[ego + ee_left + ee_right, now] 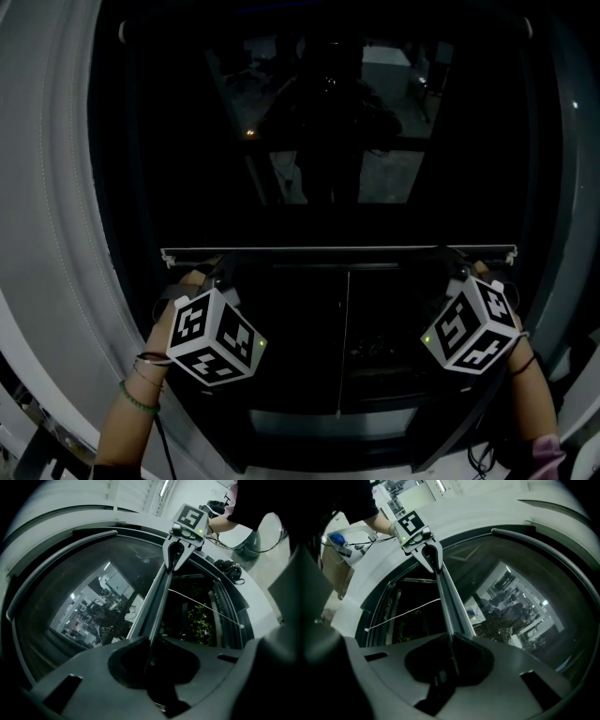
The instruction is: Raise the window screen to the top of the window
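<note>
The window screen is a dark mesh [328, 141] ending in a pale bottom bar [337, 253] that lies level about halfway up the window. My left gripper [208, 274] is shut on the bar's left end, and my right gripper [461, 269] is shut on its right end. In the left gripper view the bar [157, 597] runs from my jaws [150, 646] away to the other gripper [176, 555]. The right gripper view mirrors this: the bar [447, 602] leaves my jaws [452, 644] toward the left gripper [430, 557].
A curved grey window frame [56, 234] surrounds the opening. The screen's top housing [319, 23] spans the window's top. Below the bar is dark glass [347, 337] with plants [199, 620] behind it and a thin white cord [403, 613]. A forearm with bracelets [139, 398] shows lower left.
</note>
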Demonstrator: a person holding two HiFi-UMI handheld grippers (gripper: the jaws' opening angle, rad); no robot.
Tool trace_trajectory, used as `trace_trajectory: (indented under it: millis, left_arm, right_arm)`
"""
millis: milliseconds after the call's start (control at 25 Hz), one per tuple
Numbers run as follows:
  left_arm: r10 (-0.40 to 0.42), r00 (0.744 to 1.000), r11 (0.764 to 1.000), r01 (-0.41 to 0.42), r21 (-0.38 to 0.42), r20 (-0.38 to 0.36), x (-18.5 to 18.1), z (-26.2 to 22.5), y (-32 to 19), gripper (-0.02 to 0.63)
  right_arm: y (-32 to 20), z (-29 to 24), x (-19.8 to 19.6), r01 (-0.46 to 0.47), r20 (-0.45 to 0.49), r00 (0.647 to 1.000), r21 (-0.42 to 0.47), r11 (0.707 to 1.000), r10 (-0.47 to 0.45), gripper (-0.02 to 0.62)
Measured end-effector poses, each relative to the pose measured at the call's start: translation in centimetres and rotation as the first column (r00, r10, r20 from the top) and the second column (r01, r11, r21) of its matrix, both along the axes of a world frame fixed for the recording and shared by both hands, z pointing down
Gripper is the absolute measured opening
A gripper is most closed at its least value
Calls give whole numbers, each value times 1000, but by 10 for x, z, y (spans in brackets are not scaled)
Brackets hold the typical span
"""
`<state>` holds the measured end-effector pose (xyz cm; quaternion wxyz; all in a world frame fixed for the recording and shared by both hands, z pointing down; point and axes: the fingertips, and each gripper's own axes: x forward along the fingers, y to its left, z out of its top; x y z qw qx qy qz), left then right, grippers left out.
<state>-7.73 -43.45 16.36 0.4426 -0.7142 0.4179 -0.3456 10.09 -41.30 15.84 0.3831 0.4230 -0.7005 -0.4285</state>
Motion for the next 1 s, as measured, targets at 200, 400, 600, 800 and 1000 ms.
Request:
trace_trajectory:
  millis: [200,400,600,800,1000]
  left_arm:
    - [-7,1000,995,7,95,1,3,-51,2,43]
    - [5,1000,992,-3,124,-18,2,-92,11,44]
    - [-15,999,982,22,185,-35,0,-161,8,46]
    - [-40,999,974,45,220,-28,0,-207,9,46]
    - [-45,998,968,57,243,-54,1,-253,11,49]
  right_arm:
    - [2,-51,3,4,-1,1000,94,996,-4,31]
    - [11,-90,3,-4,-7,1000,161,987,5,31]
    - [6,-156,0,-32,-48,998,239,970,44,31]
    - [8,-201,1,-62,-32,997,286,956,74,31]
    - [8,-246,1,-74,-14,996,326,942,83,32]
